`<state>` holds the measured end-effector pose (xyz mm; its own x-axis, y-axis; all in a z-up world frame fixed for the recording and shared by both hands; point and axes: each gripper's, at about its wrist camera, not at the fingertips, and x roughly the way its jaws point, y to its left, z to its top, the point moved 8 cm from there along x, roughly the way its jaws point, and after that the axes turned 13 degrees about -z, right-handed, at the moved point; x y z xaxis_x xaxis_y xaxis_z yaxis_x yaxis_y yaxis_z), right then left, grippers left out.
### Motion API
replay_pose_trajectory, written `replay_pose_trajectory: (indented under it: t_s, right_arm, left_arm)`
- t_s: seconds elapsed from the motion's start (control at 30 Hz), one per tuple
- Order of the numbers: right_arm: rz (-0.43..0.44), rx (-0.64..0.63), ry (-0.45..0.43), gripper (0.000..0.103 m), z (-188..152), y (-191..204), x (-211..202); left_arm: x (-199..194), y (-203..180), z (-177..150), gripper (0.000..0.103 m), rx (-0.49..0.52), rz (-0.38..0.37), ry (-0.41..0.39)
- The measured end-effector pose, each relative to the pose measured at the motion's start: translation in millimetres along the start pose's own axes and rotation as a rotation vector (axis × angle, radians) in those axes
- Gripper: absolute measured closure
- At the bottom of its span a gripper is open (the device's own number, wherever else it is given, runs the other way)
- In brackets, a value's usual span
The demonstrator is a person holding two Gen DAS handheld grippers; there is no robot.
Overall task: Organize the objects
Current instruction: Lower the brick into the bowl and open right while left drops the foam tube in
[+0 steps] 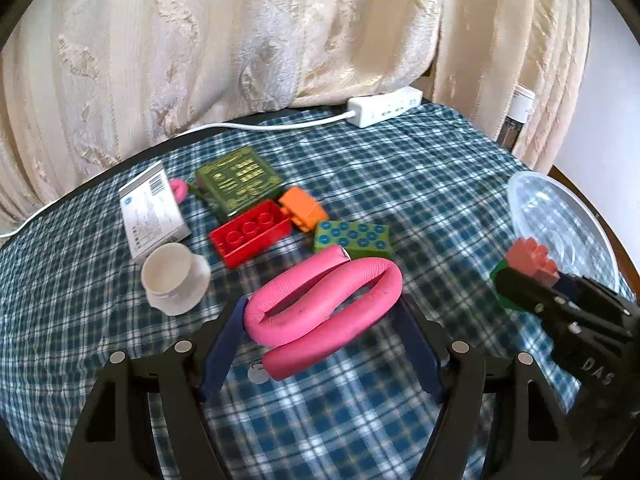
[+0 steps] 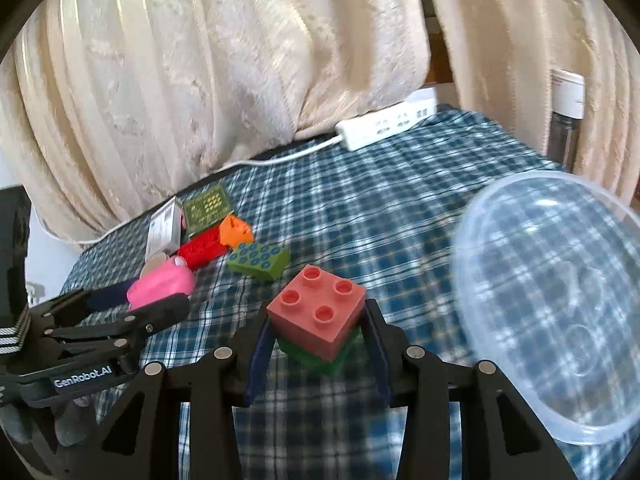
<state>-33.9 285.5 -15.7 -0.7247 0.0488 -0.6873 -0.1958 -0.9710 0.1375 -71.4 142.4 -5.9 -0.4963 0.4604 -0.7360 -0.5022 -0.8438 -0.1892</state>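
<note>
My left gripper point(image 1: 320, 316) is shut on a folded pink foam tube point(image 1: 320, 304) and holds it above the checked cloth. My right gripper point(image 2: 316, 316) is shut on a stack of a pink brick point(image 2: 320, 312) on a green brick point(image 2: 320, 356), just left of a clear plastic bowl point(image 2: 560, 300). In the left wrist view the right gripper point(image 1: 560, 308) with its bricks point(image 1: 532, 260) sits beside the bowl point(image 1: 560, 224). The pink tube also shows in the right wrist view point(image 2: 160, 284).
On the cloth lie a red brick point(image 1: 250, 234), an orange brick point(image 1: 302, 208), a green dotted brick point(image 1: 352, 236), a green box point(image 1: 238, 180), a white carton point(image 1: 154, 212) and a white cup point(image 1: 174, 276). A power strip point(image 1: 384, 108) lies at the back edge.
</note>
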Motion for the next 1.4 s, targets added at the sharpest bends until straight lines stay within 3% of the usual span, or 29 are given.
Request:
replay_pose_trajectory:
  t_s: [0.37, 0.7, 0.97, 1.4]
  right_arm:
    - [-0.154, 0.103, -0.073, 0.058, 11, -94, -36]
    - [-0.288, 0.182, -0.075, 0.058, 7, -172, -43]
    - [-0.332, 0.215, -0.064, 0.058, 4, -205, -40]
    - [-0.328, 0.238, -0.075, 0.058, 3, -220, -41]
  left_arm:
    - [12, -59, 9, 0.028, 0.075, -0.068, 0.022]
    - [25, -106, 18, 0.028, 0.139, -0.114, 0.042]
    - [38, -147, 26, 0.028, 0.190, -0.156, 0.063]
    - [63, -195, 38, 0.027, 0.256, -0.200, 0.082]
